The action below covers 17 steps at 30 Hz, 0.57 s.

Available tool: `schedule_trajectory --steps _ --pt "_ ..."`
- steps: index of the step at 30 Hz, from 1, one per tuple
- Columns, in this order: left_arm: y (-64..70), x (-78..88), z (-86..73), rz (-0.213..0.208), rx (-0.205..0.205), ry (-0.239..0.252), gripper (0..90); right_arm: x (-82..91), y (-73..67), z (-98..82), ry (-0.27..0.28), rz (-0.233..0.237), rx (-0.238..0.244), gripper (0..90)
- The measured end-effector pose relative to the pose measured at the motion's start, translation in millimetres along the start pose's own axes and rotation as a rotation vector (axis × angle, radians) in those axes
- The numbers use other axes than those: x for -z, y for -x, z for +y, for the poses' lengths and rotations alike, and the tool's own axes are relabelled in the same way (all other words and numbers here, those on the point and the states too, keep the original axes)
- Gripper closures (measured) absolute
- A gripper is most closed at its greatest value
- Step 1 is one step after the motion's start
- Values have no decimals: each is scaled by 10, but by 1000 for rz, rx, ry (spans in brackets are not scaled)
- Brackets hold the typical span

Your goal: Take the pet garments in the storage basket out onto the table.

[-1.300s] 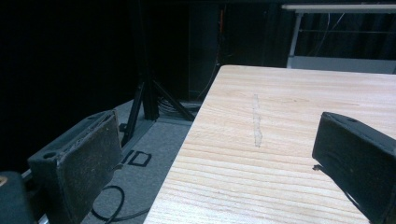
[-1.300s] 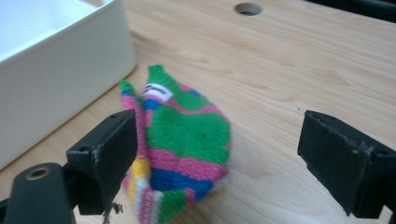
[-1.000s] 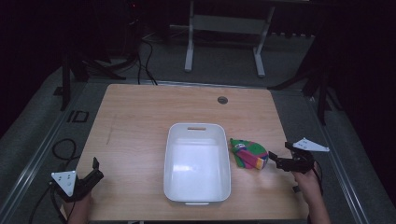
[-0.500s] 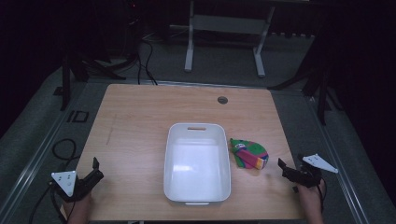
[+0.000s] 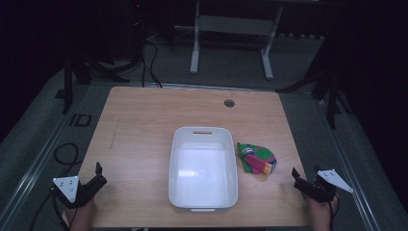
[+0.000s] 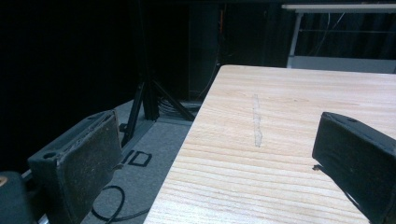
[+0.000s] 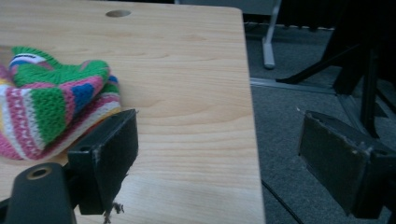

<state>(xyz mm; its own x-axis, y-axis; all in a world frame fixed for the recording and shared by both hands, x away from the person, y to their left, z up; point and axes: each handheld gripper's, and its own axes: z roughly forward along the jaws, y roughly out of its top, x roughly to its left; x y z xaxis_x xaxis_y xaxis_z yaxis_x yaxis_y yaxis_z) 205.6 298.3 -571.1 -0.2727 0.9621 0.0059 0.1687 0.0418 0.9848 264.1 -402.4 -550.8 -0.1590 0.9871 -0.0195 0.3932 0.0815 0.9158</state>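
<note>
The left gripper (image 5: pixel 97 176) sits at the table's (image 5: pixel 144 125) near left corner, jaws spread and holding nothing, one over the wood, one past the edge above the floor (image 6: pixel 149 140). A faint scratch (image 6: pixel 256 120) marks the wood ahead of it. One white bin (image 5: pixel 203 166) stands mid-table, nothing inside. Just right of it lies one striped knit cloth (image 5: pixel 257 158), apart from the bin wall. A grommet hole (image 5: pixel 229 103) sits farther back. The right gripper (image 5: pixel 303 179) hangs at the near right edge, jaws spread wide, the cloth just beyond its left jaw, not touching.
</note>
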Motion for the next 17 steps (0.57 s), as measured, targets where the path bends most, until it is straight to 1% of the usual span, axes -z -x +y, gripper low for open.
schedule_trajectory --steps 3,4,6,8,10,14,17 --pt "2 -4 1 0 0 -2 19 2 24 -34 1 1 -17 123" --pt "2 -4 2 1 0 -3 19 -9 30 -45 1 -6 -19 123" --pt "2 -2 1 1 -1 -1 19 -20 34 -50 1 -9 -16 123" --pt "2 -1 1 2 0 -1 19 -19 27 -55 2 -21 -7 131" --pt "0 -3 1 1 0 -2 19 -15 29 -56 7 -21 -8 131" --pt "-2 -2 0 -2 1 -1 19 -7 50 -60 15 -29 -33 132" --pt "-5 -2 1 -3 1 -2 19 -7 58 -60 14 -31 -42 134"
